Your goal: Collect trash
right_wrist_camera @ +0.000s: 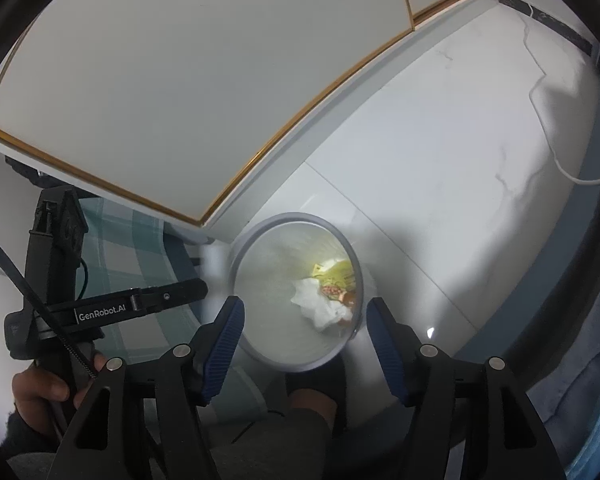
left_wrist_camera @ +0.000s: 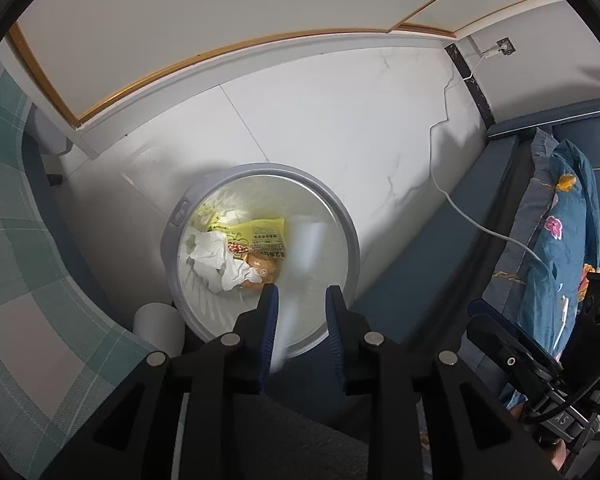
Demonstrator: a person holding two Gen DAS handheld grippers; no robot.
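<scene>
both grippers hover over the bin (left_wrist_camera: 260, 256) on the floor. left gripper (left_wrist_camera: 302, 294) jaws slightly apart, a pale blur slipping between them; right gripper (right_wrist_camera: 304, 308) jaws wide, empty. tissue (left_wrist_camera: 208, 256) and wrappers (left_wrist_camera: 260, 236) lie inside at 9 o'clock. no other trash is visible.

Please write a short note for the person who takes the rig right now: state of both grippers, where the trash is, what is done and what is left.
Left gripper: open, over the bin; a blurred white thing is between its fingers, seemingly falling.
Right gripper: open, empty, also above the bin.
In the bin: white tissue, yellow wrapper, a brown snack pack.
Done: these pieces are in.
Left: no other trash shows in these views; look around.
</scene>
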